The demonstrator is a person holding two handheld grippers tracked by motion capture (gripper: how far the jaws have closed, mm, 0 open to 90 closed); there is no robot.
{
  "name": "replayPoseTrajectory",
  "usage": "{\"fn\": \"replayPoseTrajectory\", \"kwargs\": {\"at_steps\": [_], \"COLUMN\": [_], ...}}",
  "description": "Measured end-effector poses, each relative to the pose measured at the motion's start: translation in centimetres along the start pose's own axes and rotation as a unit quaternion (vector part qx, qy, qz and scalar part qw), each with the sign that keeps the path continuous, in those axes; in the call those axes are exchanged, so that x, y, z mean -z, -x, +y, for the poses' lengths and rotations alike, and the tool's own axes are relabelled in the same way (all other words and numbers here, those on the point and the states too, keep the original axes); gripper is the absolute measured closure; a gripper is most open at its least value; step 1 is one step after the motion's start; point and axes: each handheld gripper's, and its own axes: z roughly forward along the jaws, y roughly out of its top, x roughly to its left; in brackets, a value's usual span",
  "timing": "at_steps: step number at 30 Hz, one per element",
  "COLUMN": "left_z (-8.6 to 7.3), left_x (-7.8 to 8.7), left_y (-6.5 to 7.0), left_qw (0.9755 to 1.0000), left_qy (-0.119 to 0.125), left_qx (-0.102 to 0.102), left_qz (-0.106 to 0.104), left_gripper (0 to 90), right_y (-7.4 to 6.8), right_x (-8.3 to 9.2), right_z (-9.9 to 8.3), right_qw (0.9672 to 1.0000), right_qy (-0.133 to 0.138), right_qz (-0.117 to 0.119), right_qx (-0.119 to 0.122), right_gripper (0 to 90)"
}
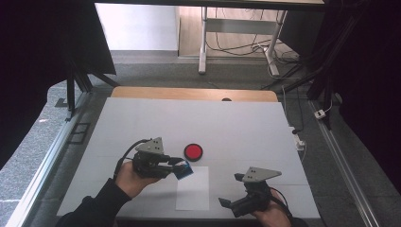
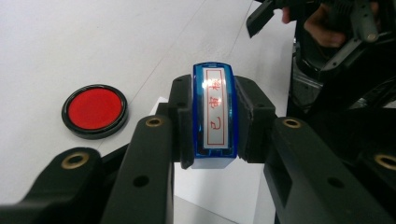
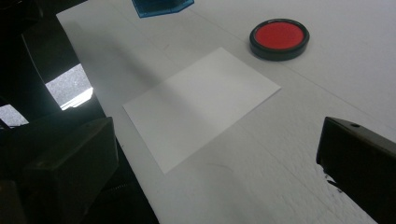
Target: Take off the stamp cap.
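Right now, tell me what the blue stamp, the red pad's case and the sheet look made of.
Blue stamp: glossy see-through plastic, glints on its top.
Red pad's case: shiny black rim, probably plastic; the red inside looks matte.
Sheet: thin, flat, matte white, likely paper.

table top [image 1: 189, 93]: wooden, far edge bare at mid frame, rest under white sheet [image 1: 142, 123]
floor [image 1: 156, 73]: grey carpet around table, paler board flooring at top of frame
second table [image 1: 236, 28]: top centre, white metal legs, cables [image 1: 241, 47] tangled under it
curtains [image 1: 38, 52]: black, upper left and upper right
rails [image 1: 47, 161]: aluminium, along both sides
power strip [image 1: 300, 142]: white, right edge
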Motion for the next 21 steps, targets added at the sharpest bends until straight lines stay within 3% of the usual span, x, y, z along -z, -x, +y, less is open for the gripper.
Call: {"fn": "replayPoseTrajectory", "kwargs": {"at_steps": [10,21], "left_z": [0.2,0.4], "left_x": [0.3,0.2], "left_y": [-0.3,-0.5], "left_qw": [0.9997,0.9988], "left_qy": [0.007,0.013], "left_qx": [-0.018,-0.025], "left_qz": [-0.012,-0.041], "left_gripper": [70.4,70.4], "right_y": [-0.6,-0.7], "right_x": [-2.2,-4.1], "right_z": [1.0,2.1], "right_qw": [0.9996,0.9982], "right_qy": [-0.016,-0.028], "right_qz": [0.01,0.046], "right_qx": [0.021,0.025], "right_gripper": [0.0,0.0]}}
